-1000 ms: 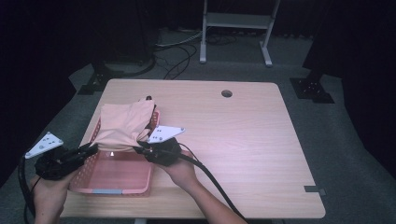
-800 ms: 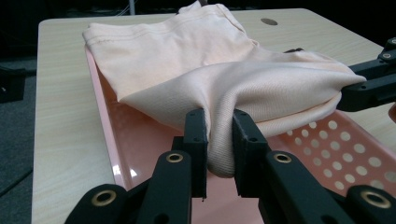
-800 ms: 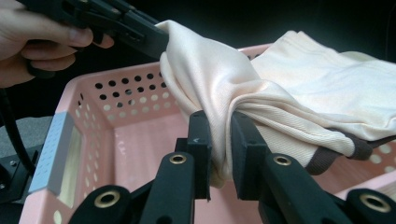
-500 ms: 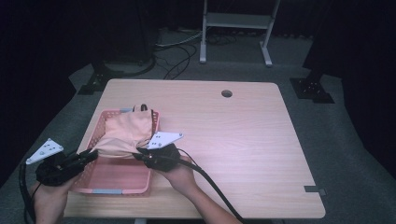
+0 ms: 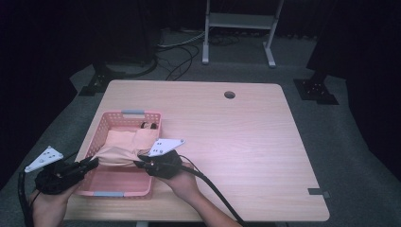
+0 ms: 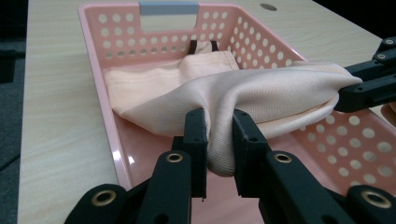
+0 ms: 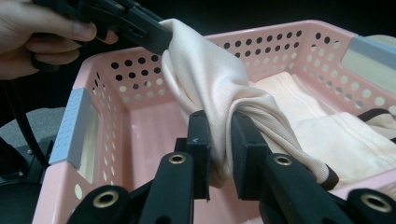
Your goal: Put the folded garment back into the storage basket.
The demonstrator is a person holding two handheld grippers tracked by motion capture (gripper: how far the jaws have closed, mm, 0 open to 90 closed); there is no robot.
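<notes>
Over the near half of the pink basket (image 5: 100,137), at the table's (image 5: 246,132) left front corner, I held the peach cloth (image 5: 125,150) stretched between both tools. My left gripper (image 6: 219,140) was clenched on one bunched edge of the cloth, fabric pinched between its two black jaws just above the basket floor. My right gripper (image 7: 219,140) was likewise clamped on the opposite bunched edge, near the basket's right wall. The far part of the cloth lay on the basket floor toward the grey handle (image 6: 168,8), with a dark strap (image 6: 203,45) showing at its back edge. Judgement: the step in hand was lowering or spreading the cloth into the basket. To do it well, I should keep both grips firm and level, hold light, even tension so the span does not sag or twist, and bring the held edge down inside the walls rather than across the rim. Risk noted: one jaw slipping off the bunched fabric would drop that corner unevenly.
</notes>
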